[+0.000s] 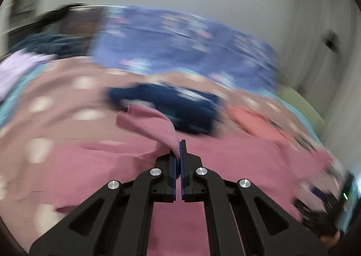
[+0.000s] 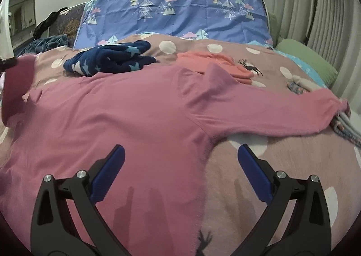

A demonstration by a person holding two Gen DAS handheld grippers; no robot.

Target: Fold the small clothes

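One pink top [image 2: 135, 109] sleeve pinched in left fingers [image 1: 173, 161] – right fingers [image 2: 246, 156] spread above its side.

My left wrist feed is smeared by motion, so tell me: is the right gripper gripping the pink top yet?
Observer: No, the right gripper is open above the pink top's side edge, gripping nothing.
Operator: Where does the far sleeve lie?
Observer: The sleeve is stretched flat rightward, its cuff reaching a grey knit piece.
Operator: Anything overlapping the collar?
Observer: The collar lies partly over a coral garment.
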